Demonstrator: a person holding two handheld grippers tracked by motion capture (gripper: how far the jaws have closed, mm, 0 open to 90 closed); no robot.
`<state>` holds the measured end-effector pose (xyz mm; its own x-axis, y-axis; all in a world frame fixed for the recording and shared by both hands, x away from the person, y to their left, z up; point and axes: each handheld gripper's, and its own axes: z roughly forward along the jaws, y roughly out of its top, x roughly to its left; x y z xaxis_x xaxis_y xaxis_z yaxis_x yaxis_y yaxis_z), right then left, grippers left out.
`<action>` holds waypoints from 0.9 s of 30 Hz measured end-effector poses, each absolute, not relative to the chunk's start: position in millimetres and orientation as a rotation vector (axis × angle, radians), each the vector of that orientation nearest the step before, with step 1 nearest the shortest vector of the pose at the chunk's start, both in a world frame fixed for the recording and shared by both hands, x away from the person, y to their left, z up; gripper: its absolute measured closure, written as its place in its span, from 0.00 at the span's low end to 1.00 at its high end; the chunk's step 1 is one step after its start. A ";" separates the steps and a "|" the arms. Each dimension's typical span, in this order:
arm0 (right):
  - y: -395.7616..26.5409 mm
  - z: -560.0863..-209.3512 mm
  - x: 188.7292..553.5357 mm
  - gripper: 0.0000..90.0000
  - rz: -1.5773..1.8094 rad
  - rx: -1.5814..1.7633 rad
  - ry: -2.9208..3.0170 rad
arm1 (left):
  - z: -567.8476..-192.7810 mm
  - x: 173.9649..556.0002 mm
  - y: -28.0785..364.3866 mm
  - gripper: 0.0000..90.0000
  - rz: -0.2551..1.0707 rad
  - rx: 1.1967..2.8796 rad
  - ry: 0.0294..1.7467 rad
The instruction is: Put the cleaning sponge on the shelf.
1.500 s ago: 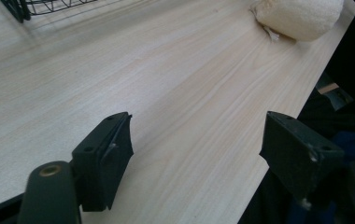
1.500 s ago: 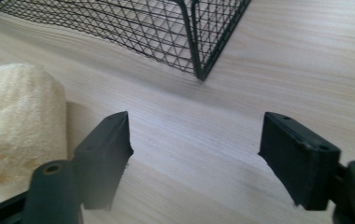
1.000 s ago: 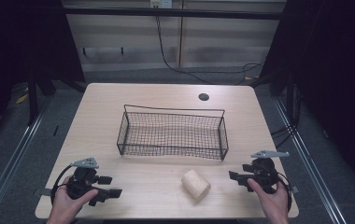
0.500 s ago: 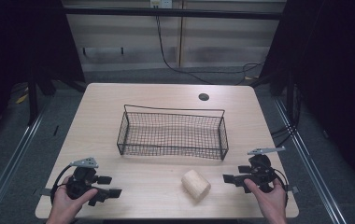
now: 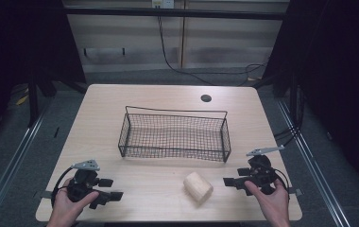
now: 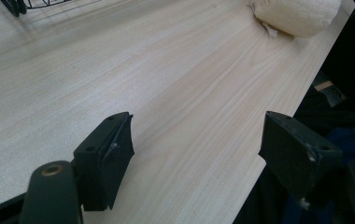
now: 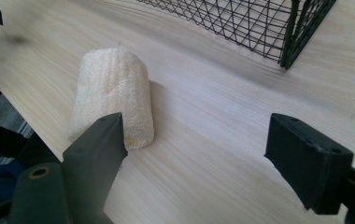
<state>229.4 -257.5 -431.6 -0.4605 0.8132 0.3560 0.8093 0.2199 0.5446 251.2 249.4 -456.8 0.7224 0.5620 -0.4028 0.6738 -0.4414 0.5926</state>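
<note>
Loofah roll [image 5: 198, 186], pale & cylindrical, lies on its side on the table [image 5: 158, 99] near front edge, just in front of the wire basket [image 5: 174, 134], apart from it. Basket holds nothing. Right gripper [image 5: 231, 181] sits low just right of roll, pointing at it; jaws apart, have just been closing a bit, nothing pinched, roll ahead of one jaw, not between. Left gripper [image 5: 114, 188] at front-left corner, jaws wide apart over bare wood, well apart from roll.
</note>
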 end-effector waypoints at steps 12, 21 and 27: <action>-244.5 -419.8 232.7 0.22 1.049 1.564 2.535 | -457.8 251.4 248.5 0.28 -0.188 2.169 0.931; -232.7 -409.7 239.4 0.21 0.959 1.563 2.597 | -457.9 251.3 248.3 0.28 -0.185 2.170 0.927; -226.2 -406.0 246.7 0.19 0.946 1.576 2.622 | -458.1 251.2 248.1 0.28 -0.183 2.168 0.931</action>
<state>246.7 -226.2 -406.0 -0.5139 0.7875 0.3402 0.8232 0.3412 0.4538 251.2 248.1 -458.1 0.7244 0.5638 -0.3967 0.6719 -0.4489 0.5891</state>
